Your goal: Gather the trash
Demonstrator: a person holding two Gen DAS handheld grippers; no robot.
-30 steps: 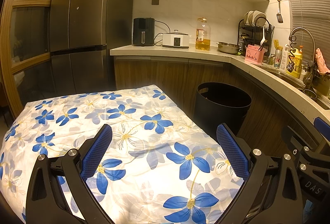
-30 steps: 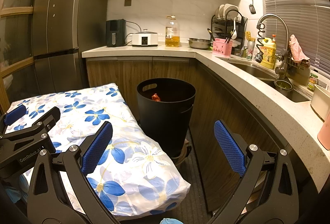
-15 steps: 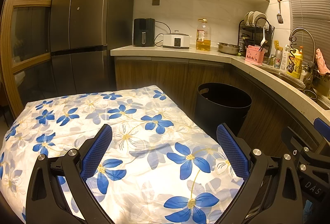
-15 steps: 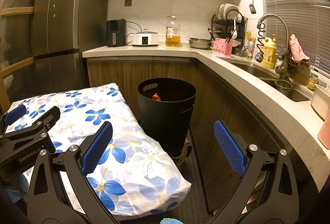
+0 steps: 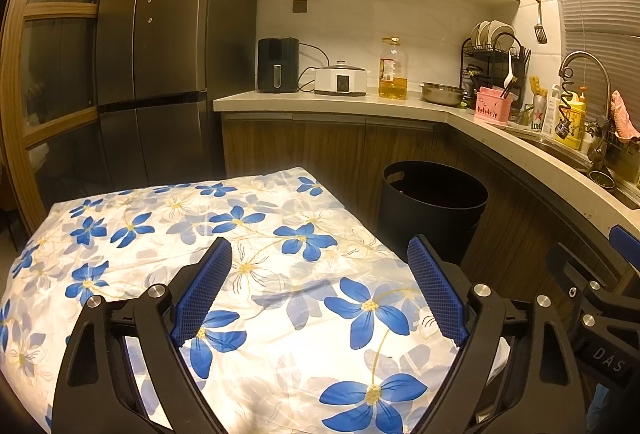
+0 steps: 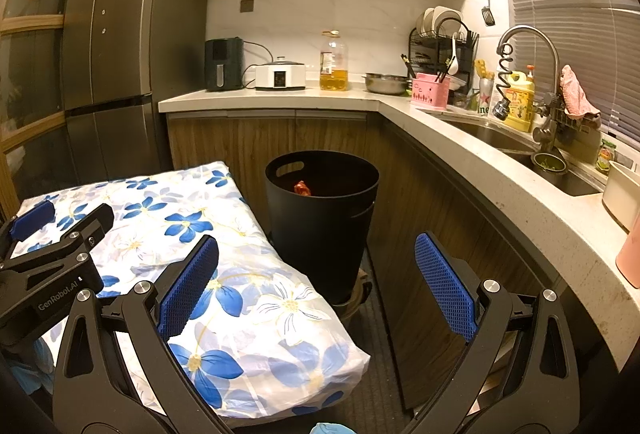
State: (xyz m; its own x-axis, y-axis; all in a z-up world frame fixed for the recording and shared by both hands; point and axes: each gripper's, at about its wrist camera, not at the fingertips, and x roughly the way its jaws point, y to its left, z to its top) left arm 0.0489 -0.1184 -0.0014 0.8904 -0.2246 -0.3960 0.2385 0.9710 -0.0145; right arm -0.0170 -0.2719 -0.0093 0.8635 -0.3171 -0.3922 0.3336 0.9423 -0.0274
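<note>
The left gripper (image 5: pixel 320 290) hangs with its blue-padded fingers (image 5: pixel 202 294) spread wide and nothing between them, above the tabletop (image 5: pixel 160 234), which is covered by a white cloth printed with blue flowers. The right gripper (image 6: pixel 316 282) is likewise spread wide and empty, its fingers (image 6: pixel 446 284) framing the near right corner of the same cloth and the dark floor mat (image 6: pixel 376 374) beside it. In the right wrist view the left gripper shows at the left edge, over the cloth. Just beyond the tabletop's right side stands a black trash bin (image 6: pixel 322 214) on the floor, close against the wooden cabinet fronts; a small piece of red-orange trash (image 6: pixel 302 188) lies inside it. Farther off, the L-shaped counter (image 6: pixel 280 98) carries a black air fryer (image 6: pixel 223 64), a white cooker (image 6: pixel 280 74), a bottle of cooking oil (image 6: pixel 334 62), a steel bowl (image 6: pixel 386 83), a pink utensil holder (image 6: pixel 431 90) and a dish rack (image 6: pixel 442 46). To the right is the sink with its faucet (image 6: pixel 532 46); a tall dark refrigerator (image 6: pixel 120 54) stands far left.
</note>
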